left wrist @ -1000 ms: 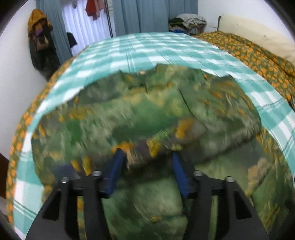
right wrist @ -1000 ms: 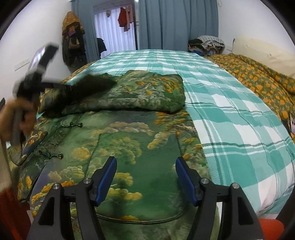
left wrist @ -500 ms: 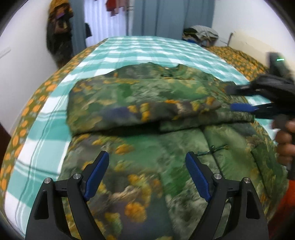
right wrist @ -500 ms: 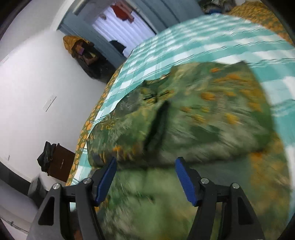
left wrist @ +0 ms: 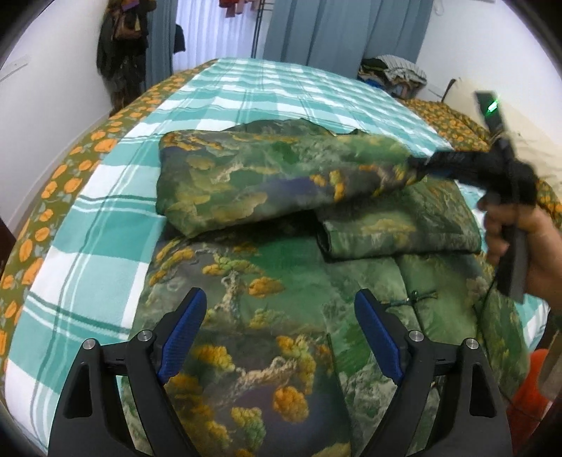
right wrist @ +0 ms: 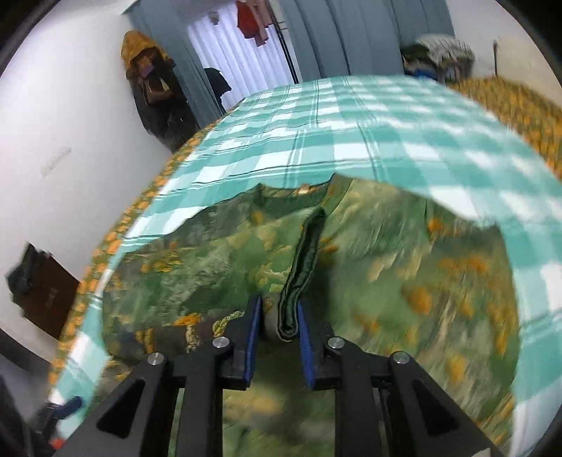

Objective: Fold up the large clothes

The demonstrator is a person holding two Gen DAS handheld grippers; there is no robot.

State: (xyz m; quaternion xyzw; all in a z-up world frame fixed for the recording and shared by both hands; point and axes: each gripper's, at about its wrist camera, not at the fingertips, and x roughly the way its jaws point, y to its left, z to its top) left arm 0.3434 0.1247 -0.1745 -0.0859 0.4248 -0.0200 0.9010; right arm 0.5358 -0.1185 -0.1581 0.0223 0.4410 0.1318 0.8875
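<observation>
Left wrist view first: the left tool [left wrist: 279, 328] hangs with its blue pads spread wide and nothing between them, wider than a second ago, when they stood closer with a fold of cloth between them. Below and just ahead of those pads lies the green garment [left wrist: 267, 281], printed with orange and yellow clouds, spread flat on the bed [left wrist: 116, 197]; a sleeve that was bunched at the pads a second ago now lies folded across the garment's upper part, well clear of the left tool. Half a second back the right tool was only nearing that fold from the garment's right side; now the right tool [left wrist: 432, 165] sits at the fold's right end, blurred, with a person's hand [left wrist: 520, 239] around its handle. In the right wrist view the right tool [right wrist: 277, 330] has its jaws closing, much narrower than half a second ago, and a dark green bound edge of the garment [right wrist: 302, 267] runs up between the pads, which press on it from both sides. Beyond that edge the garment stretches away, blurred, toward the teal and white checked blanket [right wrist: 351, 140] covering the bed. Past the garment's far side, an orange-flowered cover [left wrist: 453, 119] shows to the right, a heap of clothes [left wrist: 393, 73] lies at the bed's far end, and grey-blue curtains [left wrist: 333, 31] hang behind it.
</observation>
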